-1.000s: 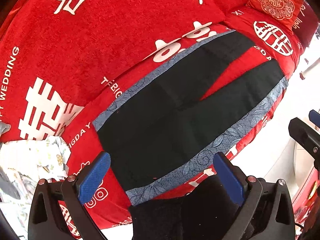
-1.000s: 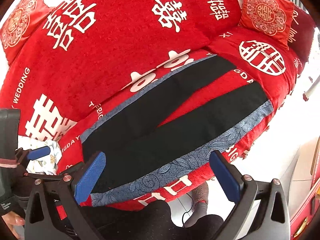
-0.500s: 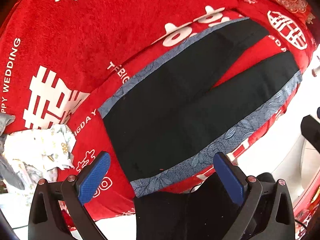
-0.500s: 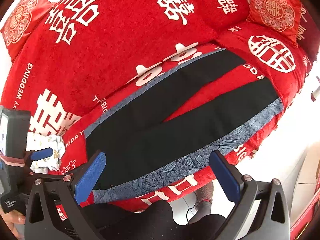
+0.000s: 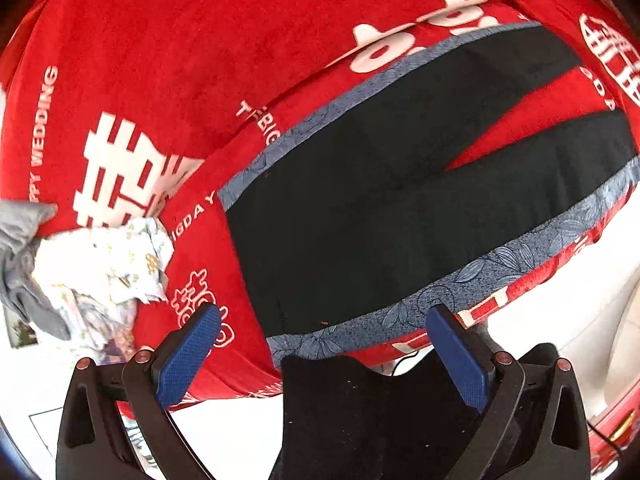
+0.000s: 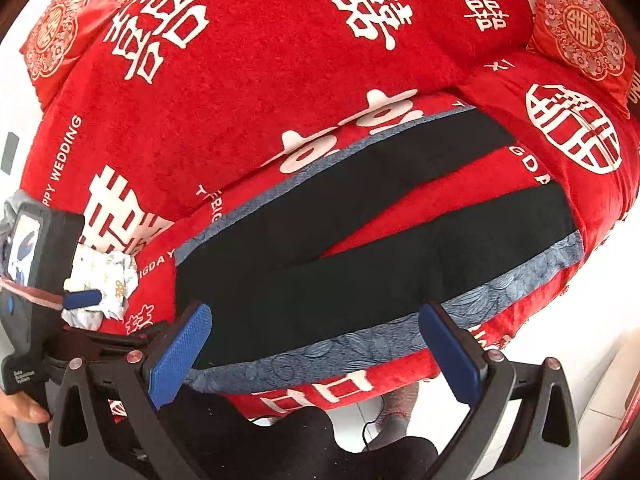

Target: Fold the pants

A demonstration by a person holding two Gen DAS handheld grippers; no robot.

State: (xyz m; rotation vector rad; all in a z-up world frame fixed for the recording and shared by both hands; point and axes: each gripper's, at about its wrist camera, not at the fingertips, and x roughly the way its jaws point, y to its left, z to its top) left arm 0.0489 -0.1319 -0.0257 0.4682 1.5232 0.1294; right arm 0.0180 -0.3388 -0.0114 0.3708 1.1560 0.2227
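Black pants (image 5: 360,220) lie flat, legs spread toward upper right, on a red sofa (image 5: 200,60). Left tool (image 5: 324,354) and right tool (image 6: 314,348): both wide open, holding nothing, at lower frame.

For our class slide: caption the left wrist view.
Open left gripper above black pants spread flat on a red sofa.

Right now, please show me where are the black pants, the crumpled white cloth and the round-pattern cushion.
black pants (image 6: 320,280): right wrist view, on the seat area below the waistband.
crumpled white cloth (image 5: 100,264): left wrist view, middle of the heap.
round-pattern cushion (image 6: 580,30): right wrist view, centre of its medallion.
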